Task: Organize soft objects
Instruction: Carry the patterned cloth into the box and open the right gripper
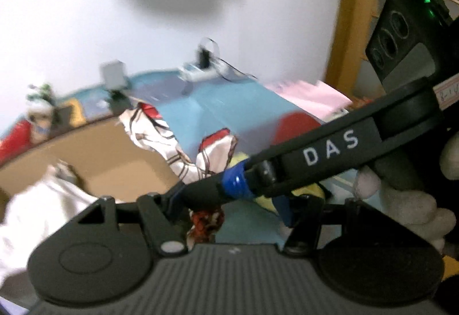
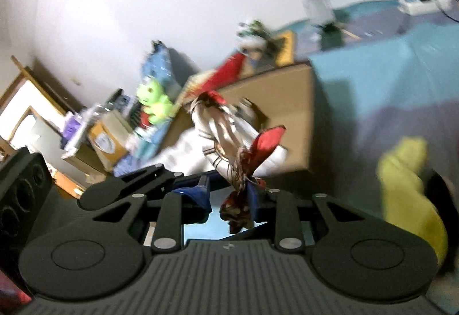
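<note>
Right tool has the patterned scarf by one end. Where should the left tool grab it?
Pinch the red corner, coming from the right in the right wrist view: it juts out alone, clear of the rest of the patterned scarf and the right tool.

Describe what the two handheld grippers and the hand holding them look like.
Both are matte black plastic. Each has a ribbed grey-black base plate, two round discs and hinged linkage bars with silver rivets. The right gripper carries white "DAS" lettering, blue tape round its finger, a camera block with three lenses and a green light. The left gripper's fingers show blue pads. The hand wears a white glove.
</note>
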